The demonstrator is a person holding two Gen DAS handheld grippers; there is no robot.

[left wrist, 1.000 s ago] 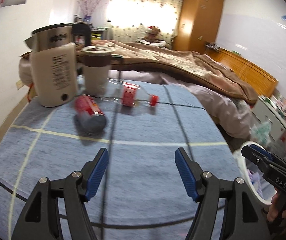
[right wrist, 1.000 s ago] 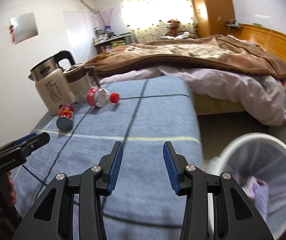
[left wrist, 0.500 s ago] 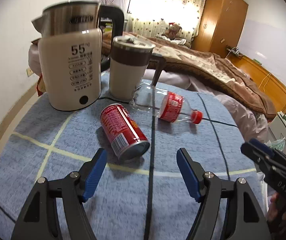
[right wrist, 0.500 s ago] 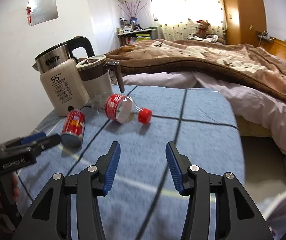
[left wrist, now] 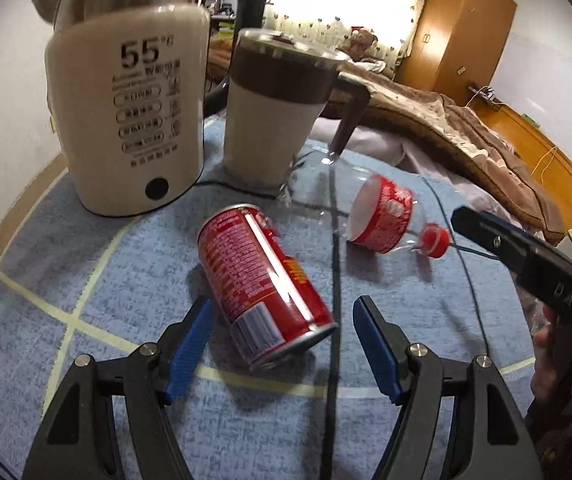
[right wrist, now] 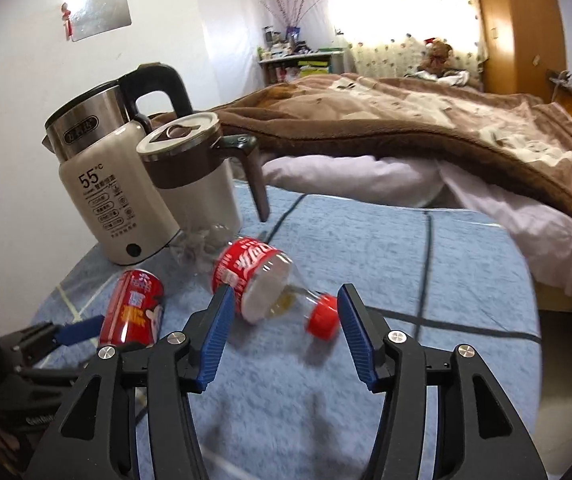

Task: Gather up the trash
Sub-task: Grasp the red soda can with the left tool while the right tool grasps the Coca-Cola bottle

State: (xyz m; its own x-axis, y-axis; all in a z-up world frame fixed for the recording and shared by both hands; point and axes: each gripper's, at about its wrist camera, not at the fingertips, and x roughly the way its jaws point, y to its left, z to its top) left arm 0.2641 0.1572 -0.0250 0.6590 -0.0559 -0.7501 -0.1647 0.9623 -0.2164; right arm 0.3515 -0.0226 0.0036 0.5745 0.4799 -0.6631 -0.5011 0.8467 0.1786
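A red drink can (left wrist: 262, 284) lies on its side on the blue cloth. Its near end sits between the pads of my open left gripper (left wrist: 284, 344), untouched by them. A clear plastic bottle (left wrist: 377, 216) with a red label and red cap lies just right of the can. From the right wrist, that bottle (right wrist: 262, 276) has its neck and cap end between the pads of my right gripper (right wrist: 284, 330), whose jaws are opening and do not press on it. The can (right wrist: 136, 308) lies left of it, with the left gripper (right wrist: 74, 330) at its side.
A cream electric kettle (left wrist: 126, 120) and a cream-and-brown jug (left wrist: 274, 116) stand right behind the can and bottle. The blue checked cloth (left wrist: 66, 280) covers the table. A bed with a brown blanket (right wrist: 405, 120) lies beyond the table's far edge.
Both grippers have come in toward the trash: the can now sits between the left pads and the bottle's cap end between the right pads. The right jaws have widened.
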